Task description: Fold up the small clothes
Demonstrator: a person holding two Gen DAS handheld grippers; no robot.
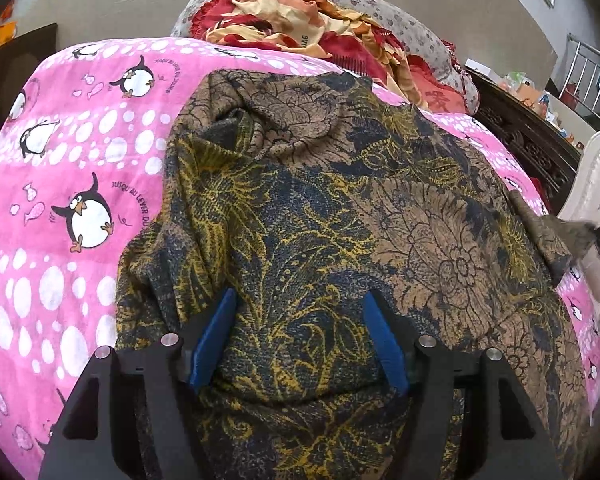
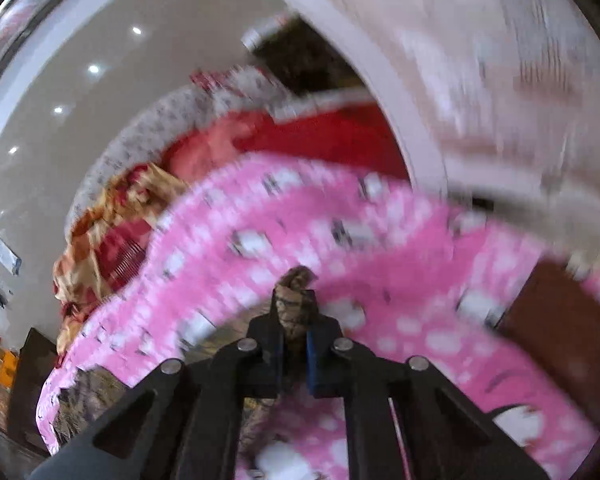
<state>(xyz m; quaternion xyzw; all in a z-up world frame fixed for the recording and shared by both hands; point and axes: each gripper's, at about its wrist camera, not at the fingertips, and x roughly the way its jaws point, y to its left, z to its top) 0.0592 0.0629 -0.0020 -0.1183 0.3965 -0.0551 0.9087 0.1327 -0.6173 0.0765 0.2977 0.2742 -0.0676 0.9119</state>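
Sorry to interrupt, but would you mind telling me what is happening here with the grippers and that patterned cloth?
A person is folding a brown and dark floral garment spread on a pink penguin-print blanket. The left gripper hangs open over the near part of the garment, gripping nothing. The right gripper is shut on a bunched piece of the garment, with the blanket blurred behind it, so it seems to be mid-swing. A red and orange floral blanket lies heaped at the far end.
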